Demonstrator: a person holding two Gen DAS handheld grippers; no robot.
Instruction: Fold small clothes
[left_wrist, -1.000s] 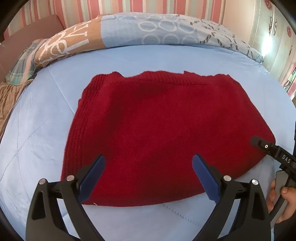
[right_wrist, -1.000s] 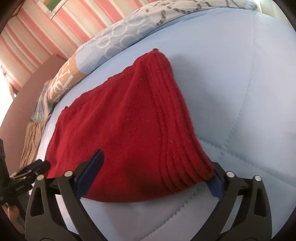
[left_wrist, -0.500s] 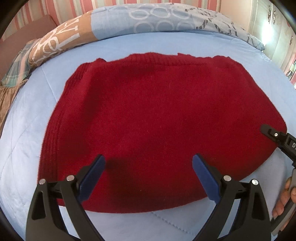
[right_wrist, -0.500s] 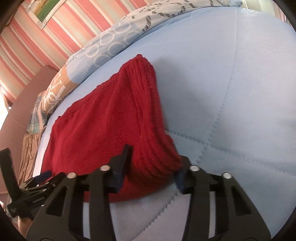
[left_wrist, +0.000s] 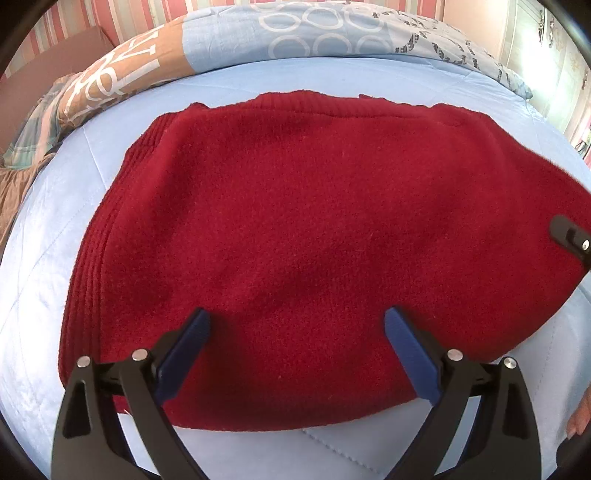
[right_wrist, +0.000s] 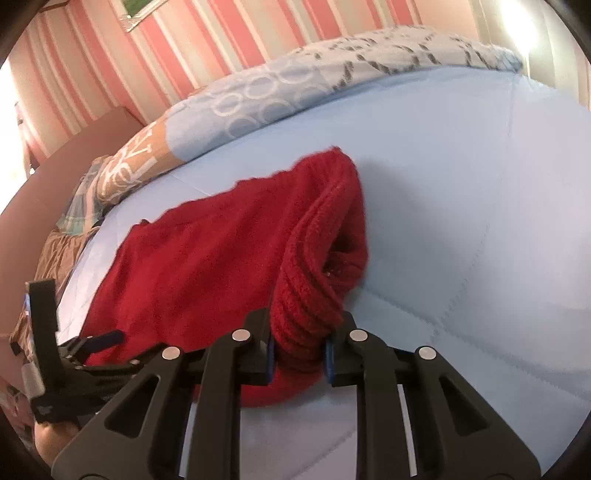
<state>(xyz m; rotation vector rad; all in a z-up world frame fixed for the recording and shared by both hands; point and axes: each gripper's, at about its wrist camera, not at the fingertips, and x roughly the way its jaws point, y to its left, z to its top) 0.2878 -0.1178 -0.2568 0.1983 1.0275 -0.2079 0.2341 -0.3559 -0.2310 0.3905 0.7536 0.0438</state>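
Red sweater (left_wrist: 314, 240): one, lying on the bed.
Bed (left_wrist: 48, 280): one, with a light blue cover.
Patterned blanket (left_wrist: 332, 40): one, at the far end of the bed.
Grippers: two, the left gripper (left_wrist: 297, 328) and the right gripper (right_wrist: 297, 343).
Blue pads (left_wrist: 184, 350): two on each gripper.

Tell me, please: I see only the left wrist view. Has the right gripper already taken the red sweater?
Observer: Yes. The right gripper is shut on the ribbed corner of the red sweater.
Operator: Is this corner flat on the blue quilt?
Observer: No, it is raised and bunched above the blue quilt; a fold gapes open.
Operator: And my left gripper?
Observer: The right wrist view shows the left gripper open at the sweater's near edge.
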